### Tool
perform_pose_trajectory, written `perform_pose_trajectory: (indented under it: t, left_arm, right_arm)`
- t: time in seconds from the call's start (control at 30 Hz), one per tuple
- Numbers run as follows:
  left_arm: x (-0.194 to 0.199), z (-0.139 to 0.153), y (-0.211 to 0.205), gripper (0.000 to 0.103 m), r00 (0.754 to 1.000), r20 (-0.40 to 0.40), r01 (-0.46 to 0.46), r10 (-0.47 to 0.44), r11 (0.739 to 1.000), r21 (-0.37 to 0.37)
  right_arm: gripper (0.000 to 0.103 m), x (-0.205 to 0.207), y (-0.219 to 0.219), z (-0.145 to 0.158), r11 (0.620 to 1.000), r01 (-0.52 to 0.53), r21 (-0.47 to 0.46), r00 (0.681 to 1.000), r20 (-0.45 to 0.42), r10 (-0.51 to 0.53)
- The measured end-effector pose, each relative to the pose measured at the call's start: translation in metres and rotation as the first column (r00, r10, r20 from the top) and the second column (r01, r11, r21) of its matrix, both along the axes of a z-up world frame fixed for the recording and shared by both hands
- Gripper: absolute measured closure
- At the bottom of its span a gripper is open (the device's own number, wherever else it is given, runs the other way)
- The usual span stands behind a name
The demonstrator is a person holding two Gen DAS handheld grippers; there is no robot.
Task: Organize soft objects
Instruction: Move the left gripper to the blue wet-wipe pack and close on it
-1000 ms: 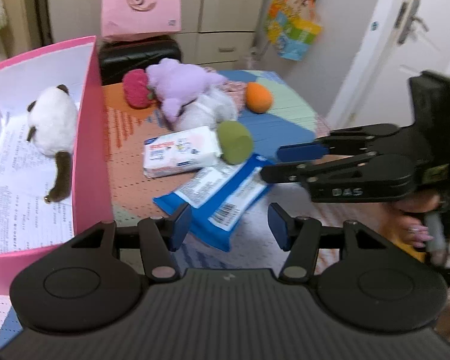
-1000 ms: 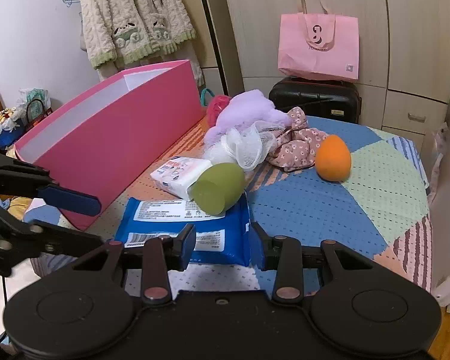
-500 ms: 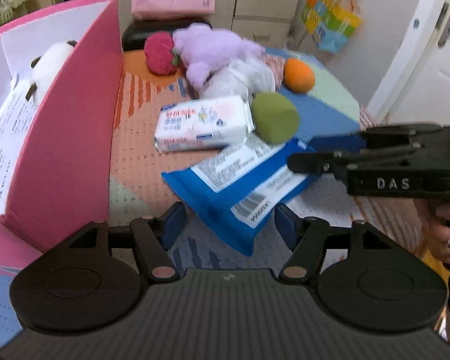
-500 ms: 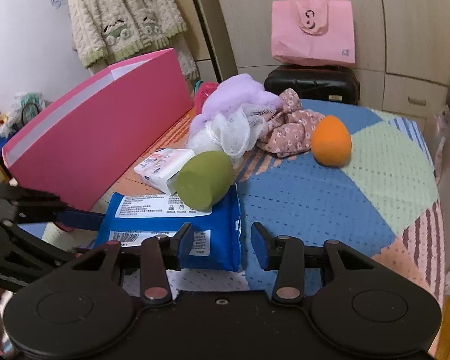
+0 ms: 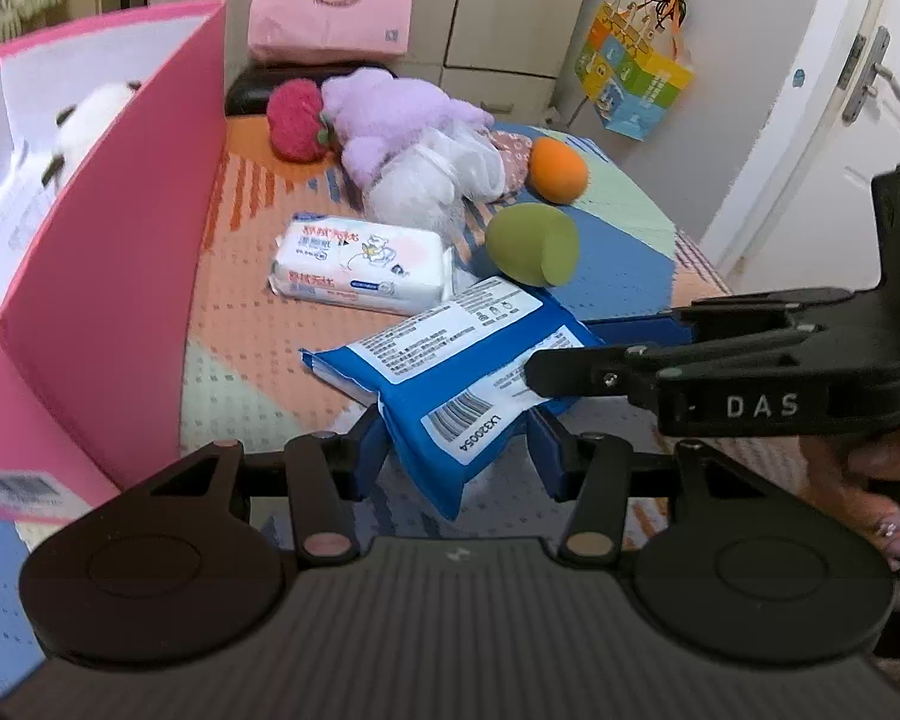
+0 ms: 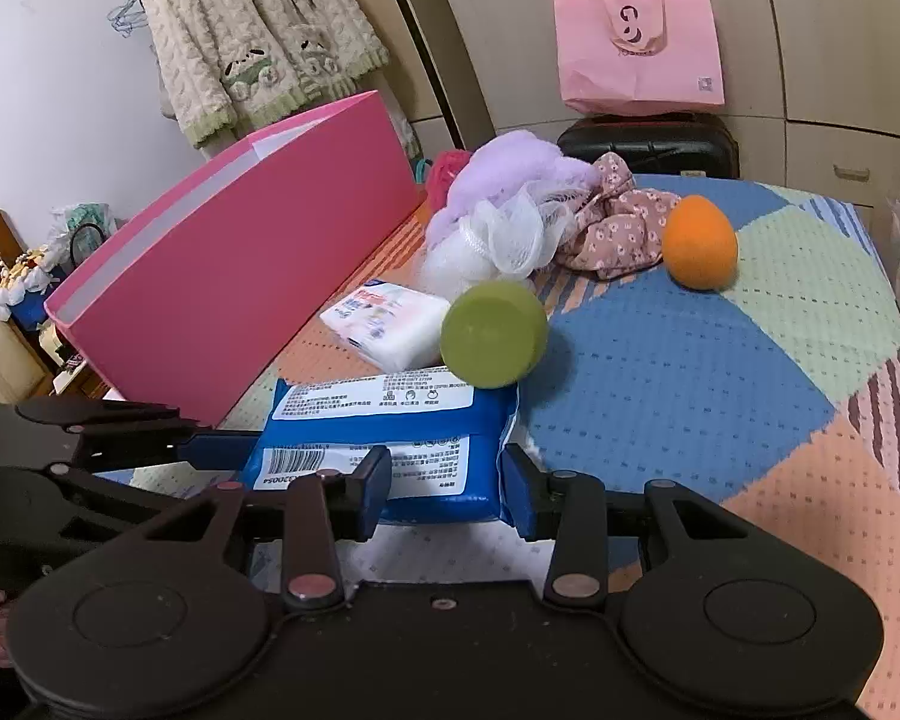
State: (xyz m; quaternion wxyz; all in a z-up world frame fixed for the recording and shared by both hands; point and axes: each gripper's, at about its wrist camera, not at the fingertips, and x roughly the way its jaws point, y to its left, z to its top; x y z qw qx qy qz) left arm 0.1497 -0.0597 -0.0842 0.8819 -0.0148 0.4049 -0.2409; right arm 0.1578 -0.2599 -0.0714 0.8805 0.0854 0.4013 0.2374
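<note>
Left wrist view: the left gripper (image 5: 456,450) straddles the near corner of the blue wipes pack (image 5: 450,372), jaws closing, pads not yet pressing. Beyond the pack lie the white tissue pack (image 5: 360,264) and green sponge (image 5: 531,245); the pink box (image 5: 108,276) stands left of it.

Right wrist view: the right gripper (image 6: 444,489) brackets the blue pack's near edge, jaws partly open; whether its pads press cannot be told. The orange sponge (image 6: 699,251) lies well beyond.

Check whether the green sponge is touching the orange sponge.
Apart. The right wrist view shows a stretch of bare blue blanket between the green sponge and the orange sponge.
</note>
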Motion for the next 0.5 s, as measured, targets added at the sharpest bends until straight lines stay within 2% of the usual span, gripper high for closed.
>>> perform_pose_trajectory:
  t: [0.17, 0.33, 0.5]
  left_arm:
    - [-0.004, 0.002, 0.002, 0.055, 0.998, -0.054, 0.022, -0.023, 1.000, -0.023]
    - [-0.005, 0.006, 0.007, 0.055, 0.995, -0.091, 0.024, -0.029, 0.998, -0.064]
    - [-0.003, 0.007, 0.011, 0.055, 0.993, -0.118, 0.020, -0.033, 0.994, -0.104]
  right_arm:
    - [0.050, -0.005, 0.006, 0.005, 0.999, 0.009, -0.033, 0.999, -0.039, -0.010]
    - [0.046, -0.002, 0.007, 0.009, 1.000, 0.008, -0.028, 0.997, -0.078, -0.010]
    - [0.045, -0.002, 0.012, 0.019, 0.998, 0.007, -0.064, 0.998, -0.062, -0.011]
